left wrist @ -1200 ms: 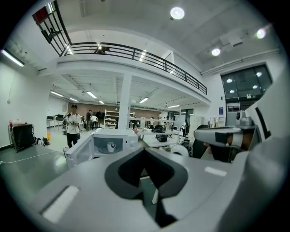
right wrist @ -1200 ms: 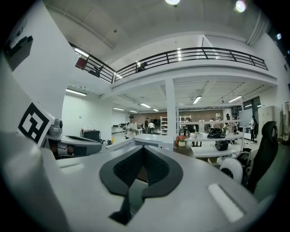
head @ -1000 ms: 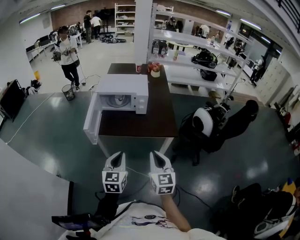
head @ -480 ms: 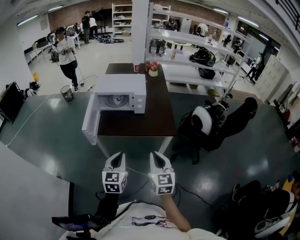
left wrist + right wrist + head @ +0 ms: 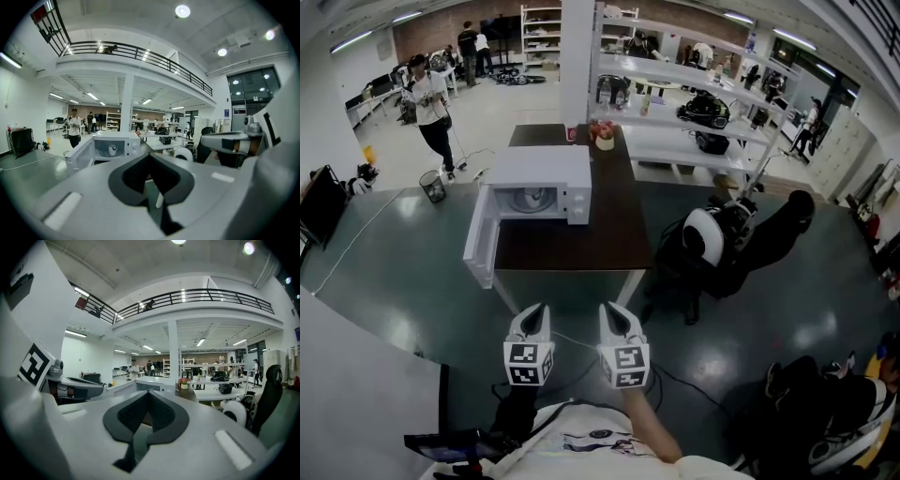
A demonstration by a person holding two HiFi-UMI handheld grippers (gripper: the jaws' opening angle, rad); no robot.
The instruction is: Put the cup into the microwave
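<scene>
Already the cup [image 5: 112, 150] stands inside the white microwave [image 5: 546, 173], on the floor of its cavity. It is well apart from both grippers and ahead of them, a little to the left across a stretch of dark floor. The microwave sits on the brown desk [image 5: 581, 244] with its door [image 5: 481, 246] swung wide open to the left, so the cavity faces the person. In the left gripper view the cup is a small pale shape, upright, with its long axis vertical and its mouth upward; which way its handle points is too small to tell. In the head view it shows only as a light patch in the cavity [image 5: 532, 201]. The left gripper [image 5: 536, 311] and the right gripper [image 5: 612, 309] are held side by side low in front of the person, near each other and pointing toward the desk. Each gripper's own view shows its jaws closed tip to tip with nothing between them: the left gripper [image 5: 149, 157] looks at the open microwave, and the right gripper [image 5: 149, 393] looks past the microwave's side [image 5: 152, 383].
</scene>
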